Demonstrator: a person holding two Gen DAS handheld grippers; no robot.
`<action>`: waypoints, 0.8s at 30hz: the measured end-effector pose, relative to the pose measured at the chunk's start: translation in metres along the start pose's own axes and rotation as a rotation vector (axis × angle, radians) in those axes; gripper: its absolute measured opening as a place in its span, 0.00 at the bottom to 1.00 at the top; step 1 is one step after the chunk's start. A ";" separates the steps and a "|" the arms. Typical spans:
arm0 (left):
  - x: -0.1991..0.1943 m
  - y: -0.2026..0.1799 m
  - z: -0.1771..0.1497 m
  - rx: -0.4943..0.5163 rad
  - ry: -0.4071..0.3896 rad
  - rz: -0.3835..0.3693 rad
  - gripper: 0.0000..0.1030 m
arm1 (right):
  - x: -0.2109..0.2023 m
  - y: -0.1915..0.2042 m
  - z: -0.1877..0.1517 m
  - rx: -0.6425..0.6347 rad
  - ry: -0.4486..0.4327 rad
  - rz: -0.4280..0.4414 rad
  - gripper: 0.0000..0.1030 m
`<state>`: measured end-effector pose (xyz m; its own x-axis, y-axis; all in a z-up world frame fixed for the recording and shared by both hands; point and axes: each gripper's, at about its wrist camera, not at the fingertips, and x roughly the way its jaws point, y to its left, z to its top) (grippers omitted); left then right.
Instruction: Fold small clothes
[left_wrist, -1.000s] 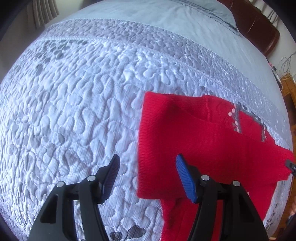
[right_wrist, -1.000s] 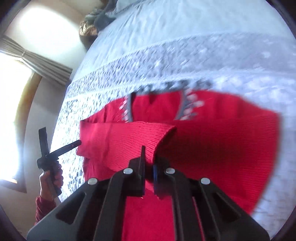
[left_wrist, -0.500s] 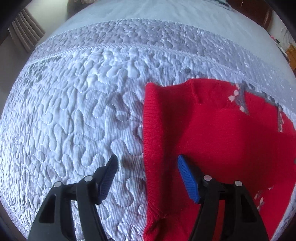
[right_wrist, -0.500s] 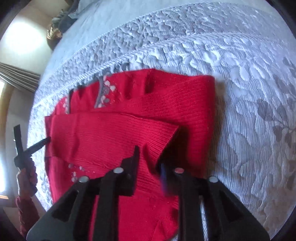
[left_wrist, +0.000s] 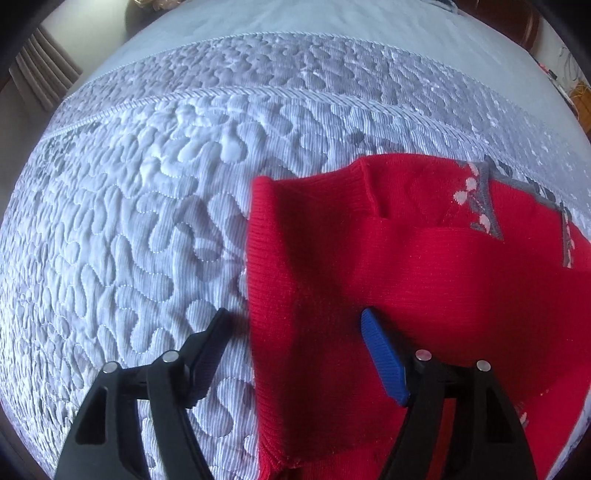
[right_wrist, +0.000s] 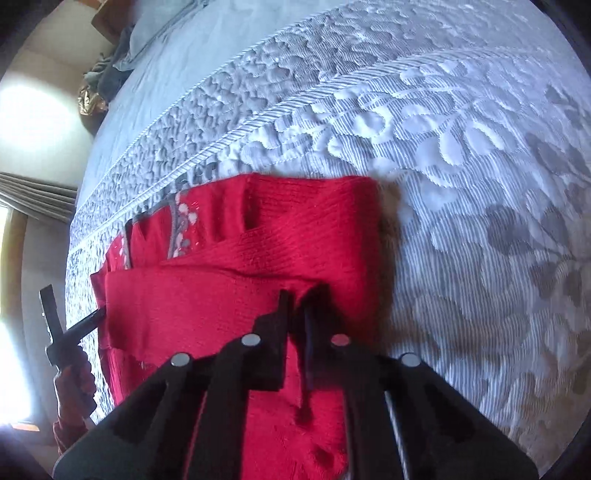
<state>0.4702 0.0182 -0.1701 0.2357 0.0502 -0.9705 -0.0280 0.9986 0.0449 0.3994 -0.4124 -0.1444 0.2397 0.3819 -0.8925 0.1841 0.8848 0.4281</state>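
A red knitted sweater (left_wrist: 424, 280) with a grey patterned collar (left_wrist: 487, 199) lies on the quilted bedspread (left_wrist: 147, 221), both sides folded inward. My left gripper (left_wrist: 295, 328) hovers just above its left folded edge. One finger is over the quilt and the blue pad (left_wrist: 380, 354) over the knit; its jaws are opening, with nothing pinched. In the right wrist view a folded sleeve (right_wrist: 207, 295) lies flat across the sweater (right_wrist: 332, 229). My right gripper (right_wrist: 295, 310) is at the sleeve's cuff end. Its jaws are closing and stand a narrow gap apart, over the fabric.
The left gripper (right_wrist: 70, 332) and the hand (right_wrist: 74, 384) holding it show at the sweater's far side. Pillows and bundled cloth (right_wrist: 114, 70) lie at the bed's head. Curtains (right_wrist: 33, 199) hang beside it. A wooden headboard (left_wrist: 513, 18) and cables (left_wrist: 569, 85) are at the right.
The right gripper let go of the sleeve cuff, which now lies flat, and sank closer to the sweater. The left gripper came down toward the left edge and its jaws widened.
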 end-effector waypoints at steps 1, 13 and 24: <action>-0.006 0.003 -0.007 -0.003 -0.002 -0.004 0.72 | -0.005 0.001 -0.006 -0.007 0.001 0.002 0.23; -0.009 0.006 -0.043 -0.020 -0.007 -0.045 0.76 | -0.020 0.003 -0.045 -0.053 0.061 -0.044 0.03; -0.021 -0.002 -0.070 0.008 -0.005 -0.067 0.78 | -0.043 0.009 -0.078 -0.094 0.001 -0.129 0.14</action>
<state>0.3970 0.0137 -0.1666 0.2420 -0.0170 -0.9701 -0.0042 0.9998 -0.0185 0.3169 -0.4001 -0.1135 0.2189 0.2642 -0.9393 0.1235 0.9474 0.2952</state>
